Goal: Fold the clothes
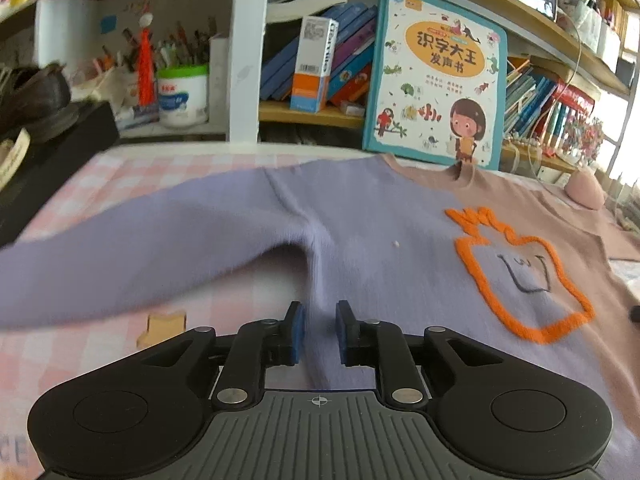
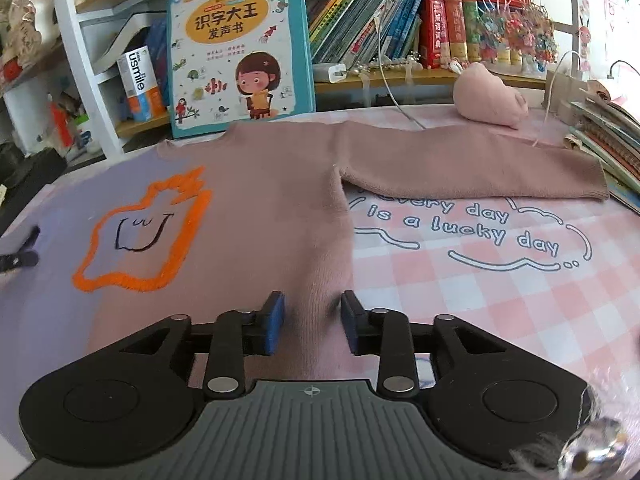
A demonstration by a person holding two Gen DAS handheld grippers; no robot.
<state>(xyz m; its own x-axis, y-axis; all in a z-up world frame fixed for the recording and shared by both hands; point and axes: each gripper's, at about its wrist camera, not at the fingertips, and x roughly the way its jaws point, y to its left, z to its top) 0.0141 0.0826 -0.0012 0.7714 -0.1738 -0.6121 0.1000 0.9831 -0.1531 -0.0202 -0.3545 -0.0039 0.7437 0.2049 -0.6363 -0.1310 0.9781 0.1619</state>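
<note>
— While both tools tilt down over the table, how do the jaws stand?
— Left gripper (image 1: 320, 332) is parted, a raised fold of the sweater (image 1: 360, 224) between its pads, untouched. Right gripper (image 2: 313, 326) is spread over the pink side edge.
— Room?
— Checked tablecloth (image 2: 500, 300) lies bare rightward; one sleeve (image 2: 472, 172) stretches toward stacked books (image 2: 608, 144).
</note>
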